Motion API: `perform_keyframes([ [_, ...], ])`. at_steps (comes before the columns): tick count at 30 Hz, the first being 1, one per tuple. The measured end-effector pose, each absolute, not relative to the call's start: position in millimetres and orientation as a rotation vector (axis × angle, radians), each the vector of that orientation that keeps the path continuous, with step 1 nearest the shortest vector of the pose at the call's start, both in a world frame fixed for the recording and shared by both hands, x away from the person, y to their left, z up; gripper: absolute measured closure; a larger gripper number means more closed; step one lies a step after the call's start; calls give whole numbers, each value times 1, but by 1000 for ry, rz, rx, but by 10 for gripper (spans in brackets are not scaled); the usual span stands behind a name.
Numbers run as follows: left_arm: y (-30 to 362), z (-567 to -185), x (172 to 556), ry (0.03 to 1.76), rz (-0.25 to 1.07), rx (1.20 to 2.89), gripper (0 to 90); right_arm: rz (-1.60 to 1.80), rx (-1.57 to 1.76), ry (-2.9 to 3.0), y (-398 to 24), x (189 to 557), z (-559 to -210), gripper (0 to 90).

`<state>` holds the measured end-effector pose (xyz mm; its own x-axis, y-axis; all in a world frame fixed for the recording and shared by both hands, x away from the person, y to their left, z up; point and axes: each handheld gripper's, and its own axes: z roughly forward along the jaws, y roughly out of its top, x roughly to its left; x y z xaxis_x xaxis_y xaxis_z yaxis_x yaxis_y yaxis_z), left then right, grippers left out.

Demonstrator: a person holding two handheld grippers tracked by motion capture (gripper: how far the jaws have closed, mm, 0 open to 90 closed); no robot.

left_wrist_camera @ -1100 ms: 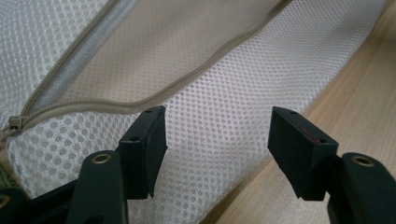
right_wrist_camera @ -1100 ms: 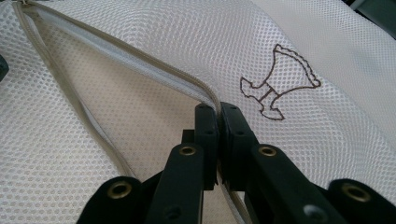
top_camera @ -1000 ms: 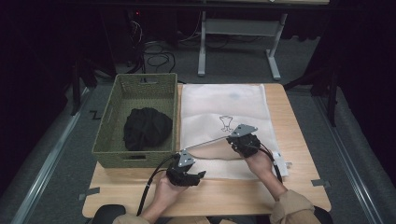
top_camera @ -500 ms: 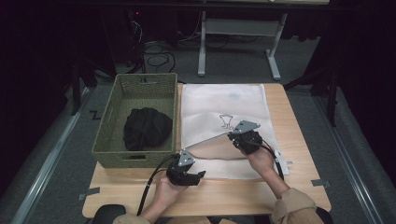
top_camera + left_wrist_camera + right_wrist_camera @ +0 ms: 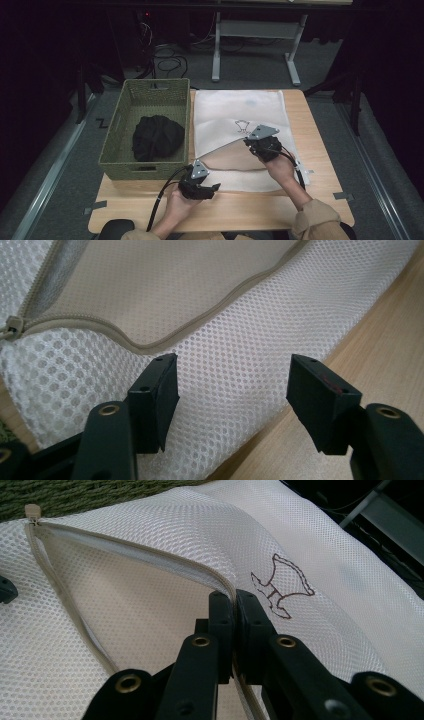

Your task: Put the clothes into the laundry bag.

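We see a white mesh bag [image 5: 240, 112] lying flat on the wooden table [image 5: 320, 150], just beside a green basket [image 5: 125, 125] with a black cloth [image 5: 157, 137] inside. Our right gripper [image 5: 233, 597] pinches the bag's top zipper edge tight. Our left gripper [image 5: 232, 385] stands wide apart over the bag's near edge, holding nothing.

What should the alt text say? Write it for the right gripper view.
The right gripper is shut on the zipper edge of a white mesh laundry bag, lifting its mouth open; a dark outline logo sits beside the jaws.
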<state>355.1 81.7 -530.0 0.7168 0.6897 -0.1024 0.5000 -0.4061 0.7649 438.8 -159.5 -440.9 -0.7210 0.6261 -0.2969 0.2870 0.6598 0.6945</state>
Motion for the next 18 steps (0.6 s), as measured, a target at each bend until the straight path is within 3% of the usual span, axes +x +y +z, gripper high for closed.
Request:
perform_keyframes([
  [18, 80, -533, 356, 906, 288, 2103, 376, 882, 689, 2335, -157, 442, -423, 873],
])
